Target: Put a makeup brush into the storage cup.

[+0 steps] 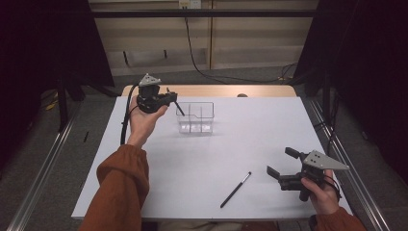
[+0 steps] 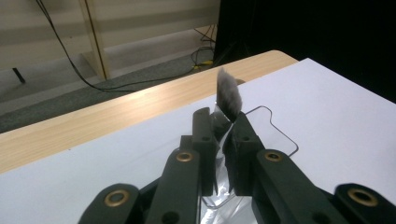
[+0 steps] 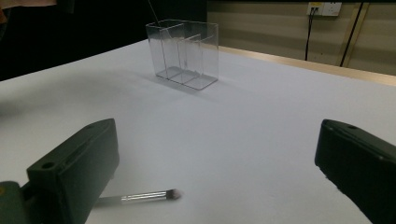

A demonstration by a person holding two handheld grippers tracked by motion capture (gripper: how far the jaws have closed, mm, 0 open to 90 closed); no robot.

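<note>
The box [image 1: 195, 118] is clear shiny plastic. The brush [image 2: 229, 95] has soft grey hair. The table [image 1: 250, 139] is smooth matt white.

clear organizer [image 1: 195, 118] far left, brush [image 1: 235, 189] lying near front edge

Blk cable [image 1: 195, 53] on floor, wall socket [image 3: 322, 8], wooden table edge [image 2: 116, 112].

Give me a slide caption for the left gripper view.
Left gripper shut on a makeup brush, bristles up, above the clear organizer.
</note>
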